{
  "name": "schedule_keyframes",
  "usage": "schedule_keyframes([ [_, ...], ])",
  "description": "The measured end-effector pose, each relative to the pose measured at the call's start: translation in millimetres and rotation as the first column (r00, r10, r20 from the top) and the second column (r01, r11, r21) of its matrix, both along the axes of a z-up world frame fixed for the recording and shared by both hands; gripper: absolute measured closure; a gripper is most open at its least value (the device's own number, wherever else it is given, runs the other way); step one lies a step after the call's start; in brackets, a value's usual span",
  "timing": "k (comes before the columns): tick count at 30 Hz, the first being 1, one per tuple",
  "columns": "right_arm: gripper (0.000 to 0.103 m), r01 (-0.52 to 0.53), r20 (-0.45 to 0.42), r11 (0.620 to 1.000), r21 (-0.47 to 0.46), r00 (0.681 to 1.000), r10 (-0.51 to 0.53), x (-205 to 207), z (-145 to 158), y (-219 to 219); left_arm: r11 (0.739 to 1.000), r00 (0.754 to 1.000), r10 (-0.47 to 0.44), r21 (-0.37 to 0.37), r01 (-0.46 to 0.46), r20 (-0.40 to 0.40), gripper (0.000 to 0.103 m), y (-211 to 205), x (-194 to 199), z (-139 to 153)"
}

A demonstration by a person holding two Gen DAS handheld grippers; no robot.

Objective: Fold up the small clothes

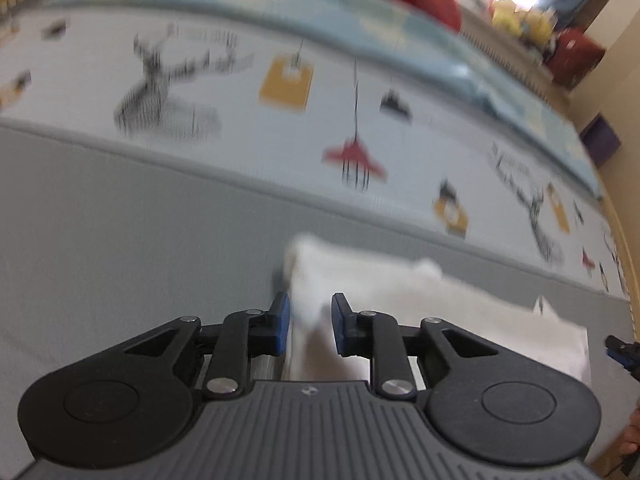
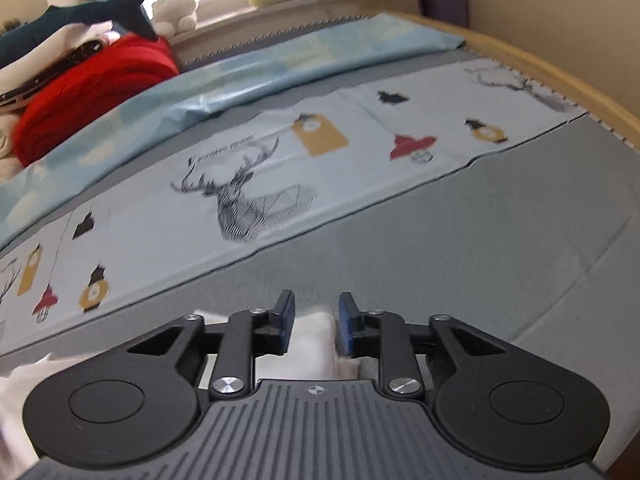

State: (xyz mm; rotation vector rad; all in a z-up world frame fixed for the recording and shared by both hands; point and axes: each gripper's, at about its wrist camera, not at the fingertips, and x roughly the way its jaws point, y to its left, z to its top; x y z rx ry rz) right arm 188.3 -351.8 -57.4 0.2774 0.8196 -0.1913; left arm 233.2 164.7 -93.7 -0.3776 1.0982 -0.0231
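On the grey sheet of the bed (image 2: 500,240), just on the near side of the deer-print cloth (image 2: 248,200) that runs across it, lies a small white garment (image 1: 420,300), spread loosely with its edges rumpled. Taking the deer-print cloth as the marker, the garment sits nearer the person than the cloth and apart from it, with bare grey sheet between. The left hand-held gripper (image 1: 310,324) stands narrowly parted over one raised corner of the garment; white fabric bunches between its blue pads (image 1: 282,320), though blur hides whether they press on it. The right hand-held gripper (image 2: 316,326) is likewise narrowly parted with a fold of white fabric between its pads, and I cannot tell if it is truly pinched. Judging by its drape, the garment looks light, thin and limp, likely to sag and slide on the smooth sheet, so taking it by two corners or along a hem seems the surest hold.
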Motion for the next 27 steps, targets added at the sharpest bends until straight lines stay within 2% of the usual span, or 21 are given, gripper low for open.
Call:
schedule_keyframes([
  [2, 0.070, -0.032, -0.064, 0.999, 0.014, 0.997, 0.033, -2, -8, 0, 1.000, 0.998, -0.011, -0.029, 0.009, -0.063, 0.057, 1, 1, -12],
  [4, 0.062, -0.066, -0.166, 0.997, 0.041, 0.984, 0.072, -2, -22, -1, 1.000, 0.996, -0.009, -0.022, 0.006, -0.094, 0.049, 2, 0, -19],
  [6, 0.060, -0.080, -0.257, 0.996, 0.047, 0.962, 0.090, -5, -35, -2, 1.000, 0.993, 0.001, -0.027, -0.004, -0.117, 0.044, 3, 1, -27],
  [8, 0.049, -0.094, -0.306, 0.994, 0.049, 0.946, 0.104, -9, -43, -2, 0.998, 0.989, 0.014, -0.060, -0.023, -0.148, 0.044, 5, 3, -37],
  [10, 0.045, -0.098, -0.323, 0.993, 0.063, 0.940, 0.113, -14, -47, -3, 0.995, 0.985, 0.023, -0.095, -0.039, -0.172, 0.043, 5, 6, -49],
  [13, 0.042, -0.090, -0.340, 0.992, 0.090, 0.933, 0.116, -14, -53, -5, 0.995, 0.992, -0.009, -0.102, -0.004, -0.126, 0.044, -2, 9, -49],
  [14, 0.042, -0.081, -0.344, 0.992, 0.097, 0.933, 0.110, -13, -55, -5, 0.995, 0.993, -0.025, -0.102, 0.014, -0.113, 0.055, -4, 9, -49],
  [15, 0.042, -0.076, -0.345, 0.992, 0.102, 0.932, 0.107, -13, -57, -5, 0.994, 0.994, -0.043, -0.101, 0.033, -0.104, 0.061, -7, 10, -49],
  [16, 0.043, -0.076, -0.343, 0.991, 0.106, 0.933, 0.108, -11, -57, -4, 0.993, 0.993, -0.065, -0.108, 0.054, -0.097, 0.075, -9, 10, -49],
  [17, 0.054, -0.081, -0.338, 0.991, 0.103, 0.935, 0.111, -10, -58, -1, 0.991, 0.992, -0.085, -0.108, 0.075, -0.089, 0.083, -12, 10, -48],
  [18, 0.064, -0.092, -0.326, 0.990, 0.104, 0.938, 0.121, -8, -57, 1, 0.991, 0.992, -0.100, -0.091, 0.093, -0.078, 0.087, -14, 11, -46],
  [19, 0.085, -0.106, -0.311, 0.987, 0.119, 0.940, 0.138, -7, -56, 4, 0.991, 0.991, -0.118, -0.067, 0.114, -0.064, 0.091, -16, 11, -43],
  [20, 0.089, -0.110, -0.298, 0.986, 0.123, 0.944, 0.143, -4, -55, 8, 0.991, 0.991, -0.125, -0.052, 0.122, -0.047, 0.092, -16, 11, -40],
  [23, 0.092, -0.100, -0.258, 0.991, 0.091, 0.959, 0.120, 1, -49, 16, 0.994, 0.994, -0.099, -0.035, 0.101, 0.049, 0.093, -6, 10, -21],
  [25, 0.092, -0.071, -0.169, 0.992, 0.106, 0.982, 0.088, 4, -36, 18, 0.996, 0.988, -0.083, -0.013, 0.086, 0.128, 0.093, -1, 9, -6],
  [27, 0.092, -0.095, -0.053, 0.986, 0.139, 0.993, 0.103, 5, -21, 25, 0.997, 0.978, -0.068, 0.042, 0.061, 0.195, 0.090, 4, 6, 7],
])
